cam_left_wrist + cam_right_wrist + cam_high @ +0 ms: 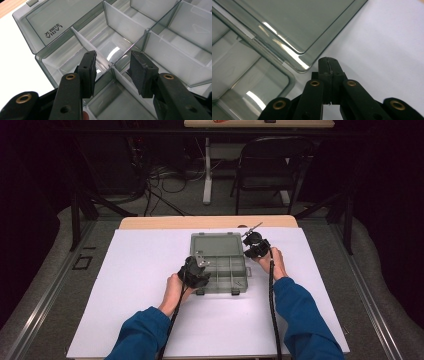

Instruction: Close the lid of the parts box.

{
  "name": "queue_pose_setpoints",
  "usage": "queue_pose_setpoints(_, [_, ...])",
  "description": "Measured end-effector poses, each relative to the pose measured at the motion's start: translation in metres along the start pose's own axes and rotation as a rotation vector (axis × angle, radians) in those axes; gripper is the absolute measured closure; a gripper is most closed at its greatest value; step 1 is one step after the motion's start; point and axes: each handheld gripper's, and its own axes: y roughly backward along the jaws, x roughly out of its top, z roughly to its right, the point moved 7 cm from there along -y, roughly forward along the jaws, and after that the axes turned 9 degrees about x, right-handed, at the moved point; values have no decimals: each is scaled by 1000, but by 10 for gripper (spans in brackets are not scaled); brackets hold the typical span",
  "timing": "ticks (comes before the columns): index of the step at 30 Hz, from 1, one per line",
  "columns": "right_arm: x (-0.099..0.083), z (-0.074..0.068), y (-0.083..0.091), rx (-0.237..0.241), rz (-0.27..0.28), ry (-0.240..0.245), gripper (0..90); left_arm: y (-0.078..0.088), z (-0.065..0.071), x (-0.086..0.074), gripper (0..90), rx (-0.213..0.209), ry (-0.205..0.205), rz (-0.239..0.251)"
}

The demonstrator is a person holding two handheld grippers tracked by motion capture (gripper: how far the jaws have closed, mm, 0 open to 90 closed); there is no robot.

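The smoky clear organizer box (220,265) lies open at the centre of the high view on the white bench (140,285), its lid (216,244) folded flat toward the top of the frame, its long axis running left to right. The left gripper (113,68) hangs over the box's lower-left corner, jaws partly open and straddling a white divider (87,46) without pressing it; nothing is held. The right gripper (329,66) sits at the box's upper right, jaws fully closed and empty, tip just beside the lid's rounded corner (303,65), which lies up and left of it in the right gripper view. The right hand looks the nearer one to work on the lid.
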Motion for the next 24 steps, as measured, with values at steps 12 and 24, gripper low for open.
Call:
queue_pose_setpoints(12, [0, 1, -7, -2, 0, -12, 900, 0, 0, 0, 582, -5, -19, -3])
queue_pose_setpoints(24, [0, 3, -6, 31, 56, -38, 900, -1, 0, 0, 586, -5, -26, 3])
